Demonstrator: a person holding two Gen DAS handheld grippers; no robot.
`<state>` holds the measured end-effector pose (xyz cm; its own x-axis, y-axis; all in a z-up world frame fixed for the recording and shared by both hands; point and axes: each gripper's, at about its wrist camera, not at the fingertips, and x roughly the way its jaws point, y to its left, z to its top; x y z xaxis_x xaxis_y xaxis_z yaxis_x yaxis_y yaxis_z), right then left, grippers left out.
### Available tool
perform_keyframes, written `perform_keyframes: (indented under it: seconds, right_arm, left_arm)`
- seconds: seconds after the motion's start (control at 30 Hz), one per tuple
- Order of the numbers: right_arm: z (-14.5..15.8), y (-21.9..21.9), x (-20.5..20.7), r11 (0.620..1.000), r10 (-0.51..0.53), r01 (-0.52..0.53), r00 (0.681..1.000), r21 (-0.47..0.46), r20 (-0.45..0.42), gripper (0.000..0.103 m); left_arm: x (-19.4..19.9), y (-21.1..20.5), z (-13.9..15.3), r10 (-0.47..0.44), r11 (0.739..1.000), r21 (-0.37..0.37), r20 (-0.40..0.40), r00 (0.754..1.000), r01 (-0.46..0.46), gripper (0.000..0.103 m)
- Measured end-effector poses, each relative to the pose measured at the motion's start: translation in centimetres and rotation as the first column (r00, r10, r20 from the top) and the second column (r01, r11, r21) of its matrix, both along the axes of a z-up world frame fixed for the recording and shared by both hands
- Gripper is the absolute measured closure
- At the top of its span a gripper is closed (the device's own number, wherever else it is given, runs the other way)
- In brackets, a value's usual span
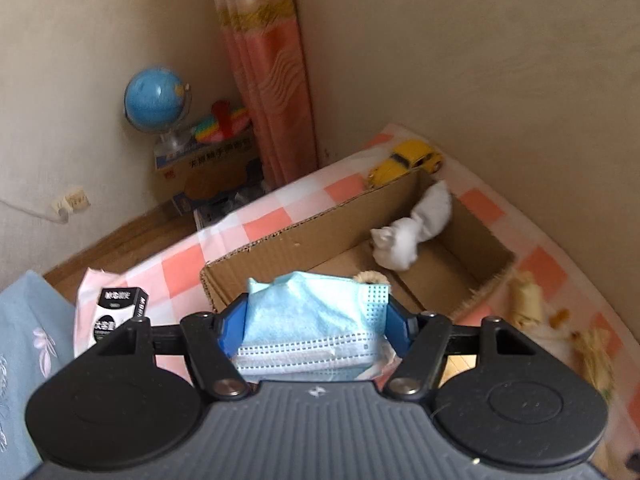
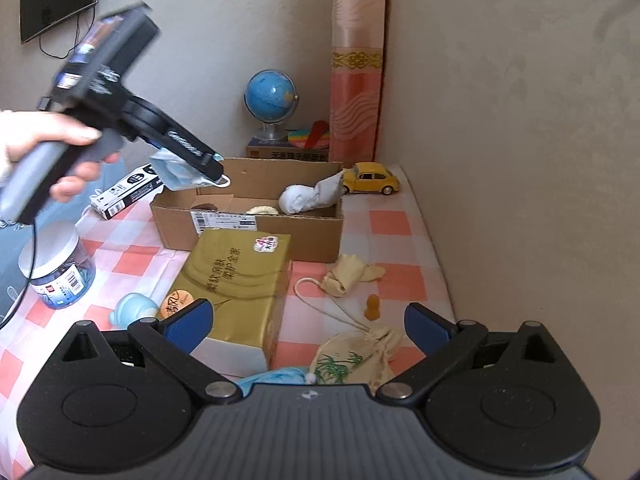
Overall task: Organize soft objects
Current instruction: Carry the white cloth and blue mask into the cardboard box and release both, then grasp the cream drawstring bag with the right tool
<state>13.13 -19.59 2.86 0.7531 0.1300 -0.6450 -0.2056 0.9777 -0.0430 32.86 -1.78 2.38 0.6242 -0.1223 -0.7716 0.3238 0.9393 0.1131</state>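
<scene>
My left gripper [image 1: 316, 320] is shut on a light blue face mask [image 1: 308, 320] and holds it in the air over the near left corner of an open cardboard box [image 1: 288, 240]. The right wrist view shows that gripper [image 2: 212, 172] with the mask [image 2: 176, 172] above the box [image 2: 256, 236]. A white sock [image 1: 412, 232] lies inside the box, and a round woven piece [image 2: 262, 210] beside it. My right gripper [image 2: 312, 328] is open and empty, low over the checkered cloth. A cream sock [image 2: 348, 276], a drawstring pouch [image 2: 360, 352] and a blue soft item [image 2: 276, 378] lie near it.
A gold tissue pack [image 2: 236, 284] stands in front of the box. A yellow toy car [image 2: 370, 178], a black-and-white carton [image 2: 128, 190], a plastic jar [image 2: 56, 272] and a pale blue bottle [image 2: 130, 308] are on the table. A wall runs along the right. A globe [image 2: 271, 98] stands behind.
</scene>
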Motion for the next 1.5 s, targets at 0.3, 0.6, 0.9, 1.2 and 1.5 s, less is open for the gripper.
perform_keyframes:
  seconds: [0.3,0.6,0.9,1.2,1.5]
  right_arm:
    - [0.0,-0.5,0.2,1.0,-0.003,0.003,1.0,0.008,0.007,0.0]
    - [-0.5,-0.4,0.1,1.0,-0.006,0.006,1.0,-0.013,-0.009,0.0]
    - [-1.2,-0.7,-1.2,0.998,-0.02,0.018,0.999,-0.053,-0.028,0.0]
    - [-2.5,-1.7,-2.6,0.995,-0.068,0.063,0.996,-0.073,-0.062,0.0]
    - [-3.0,-2.1,-3.2,0.993,-0.089,0.084,0.994,-0.079,-0.068,0.0]
  left_arm:
    - [3.4,0.0,-2.1,0.105,0.994,0.038,-0.002,0.994,-0.105,0.016]
    - [1.4,1.0,-0.8,0.113,0.992,0.046,0.032,0.993,-0.115,0.014]
    - [-6.4,1.5,1.8,0.061,0.997,0.05,0.06,0.996,-0.064,0.011]
    - [-16.4,0.8,2.5,0.01,0.997,0.07,0.137,0.991,-0.019,0.007]
    - [-22.1,-0.5,0.0,0.019,1.0,0.02,0.099,0.995,-0.021,0.007]
